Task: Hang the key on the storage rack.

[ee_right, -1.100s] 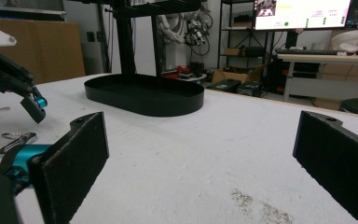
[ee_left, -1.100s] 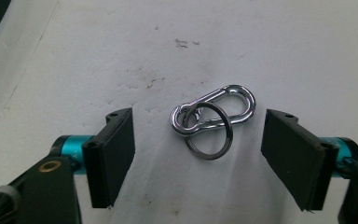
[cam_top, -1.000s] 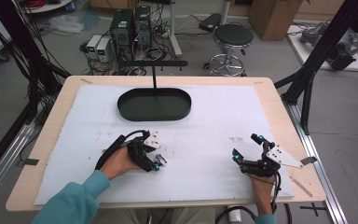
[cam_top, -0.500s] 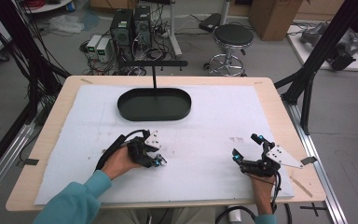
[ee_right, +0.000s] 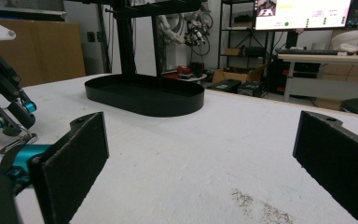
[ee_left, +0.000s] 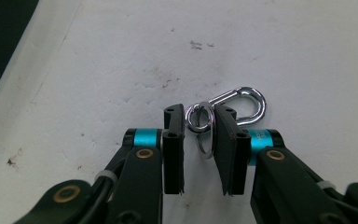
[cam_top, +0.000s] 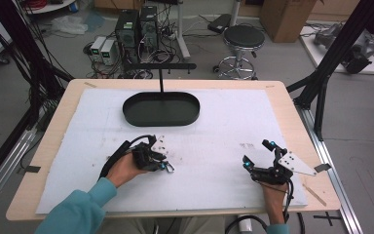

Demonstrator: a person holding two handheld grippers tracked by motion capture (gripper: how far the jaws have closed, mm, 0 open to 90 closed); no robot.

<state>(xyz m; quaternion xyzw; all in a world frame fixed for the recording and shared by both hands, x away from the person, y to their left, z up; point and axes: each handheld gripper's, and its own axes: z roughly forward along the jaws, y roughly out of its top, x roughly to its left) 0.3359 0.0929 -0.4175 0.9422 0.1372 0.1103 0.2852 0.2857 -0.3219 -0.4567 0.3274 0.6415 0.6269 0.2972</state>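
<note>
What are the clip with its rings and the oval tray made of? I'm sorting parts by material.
The carabiner clip and its key rings, between the left gripper jaws, look like polished metal: bright mirror-like reflections. The oval tray is matte black, probably painted metal or plastic; its even, dull surface leaves that open.

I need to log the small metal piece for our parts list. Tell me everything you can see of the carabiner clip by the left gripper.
The carabiner clip is a small, shiny, silver-coloured metal snap hook with an elongated loop. It lies flat on the white table cover, its gate apparently closed. Round key rings hang from its narrow end. The left gripper has its black fingers on either side of those rings, pinching them; the hook itself sticks out beyond the fingertips.
</note>
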